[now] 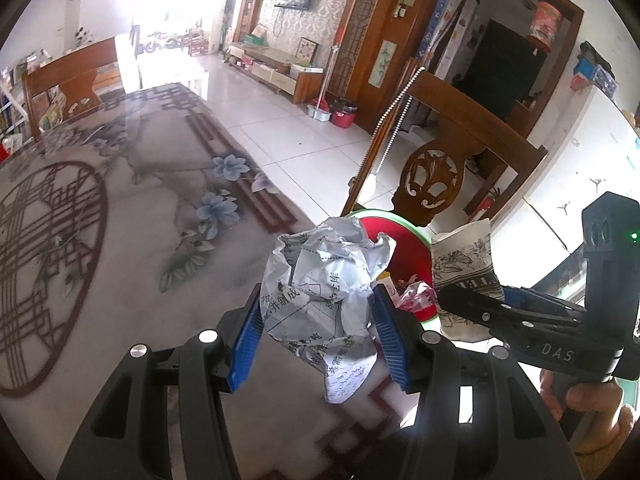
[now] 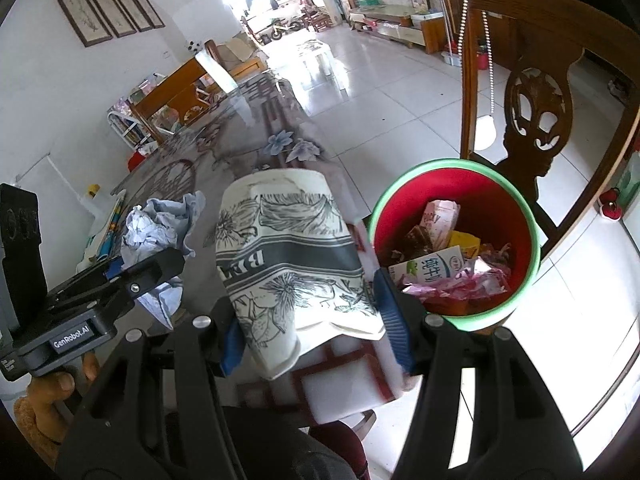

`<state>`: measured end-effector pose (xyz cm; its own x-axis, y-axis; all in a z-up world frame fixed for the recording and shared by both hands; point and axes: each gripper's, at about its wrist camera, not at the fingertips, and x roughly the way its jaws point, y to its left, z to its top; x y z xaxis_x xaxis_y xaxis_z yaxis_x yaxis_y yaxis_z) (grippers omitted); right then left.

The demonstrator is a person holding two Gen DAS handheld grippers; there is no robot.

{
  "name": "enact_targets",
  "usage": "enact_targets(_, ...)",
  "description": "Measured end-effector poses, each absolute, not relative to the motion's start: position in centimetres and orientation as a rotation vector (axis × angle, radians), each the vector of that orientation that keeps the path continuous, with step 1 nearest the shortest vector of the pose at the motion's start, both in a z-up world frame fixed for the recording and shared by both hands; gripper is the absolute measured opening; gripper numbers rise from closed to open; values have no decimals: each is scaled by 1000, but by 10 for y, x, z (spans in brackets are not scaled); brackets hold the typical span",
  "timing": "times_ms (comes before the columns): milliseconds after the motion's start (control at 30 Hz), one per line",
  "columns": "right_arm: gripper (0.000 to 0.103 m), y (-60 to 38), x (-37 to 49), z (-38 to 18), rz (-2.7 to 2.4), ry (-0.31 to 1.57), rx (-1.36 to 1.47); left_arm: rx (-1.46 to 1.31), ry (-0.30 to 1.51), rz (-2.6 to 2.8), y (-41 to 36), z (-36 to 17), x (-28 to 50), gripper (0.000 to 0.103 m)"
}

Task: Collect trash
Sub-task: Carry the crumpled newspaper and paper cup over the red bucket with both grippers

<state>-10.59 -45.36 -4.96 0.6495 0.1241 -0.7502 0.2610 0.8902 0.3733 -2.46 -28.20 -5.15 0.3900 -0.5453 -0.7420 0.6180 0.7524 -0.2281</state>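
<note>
Bin [image 2: 520,216] contents show only from right wrist: cartons, wrappers.

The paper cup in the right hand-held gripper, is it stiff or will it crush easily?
The paper cup probably crushes easily: its wall already looks dented between the right hand-held gripper pads. It seems light, being thin and apparently empty. Released over the red bin, it would likely tumble.

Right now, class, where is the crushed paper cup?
The paper cup is pinched in the right gripper, centre of the right wrist view, held above the table edge just left of the red bin.
</note>
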Motion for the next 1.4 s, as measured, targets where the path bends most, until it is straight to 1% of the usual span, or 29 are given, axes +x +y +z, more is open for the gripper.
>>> enact_targets(800,56,-513,-123,-71,-220,856,566,150,937,-827,-344,-65,-12,50)
enact_targets(1100,56,-537,-124,-74,-278,839,574,103,968,-895,-373,-71,1,50)
enact_targets(1400,56,-558,-123,-70,-321,812,566,152,962,-909,-395,-72,10,50)
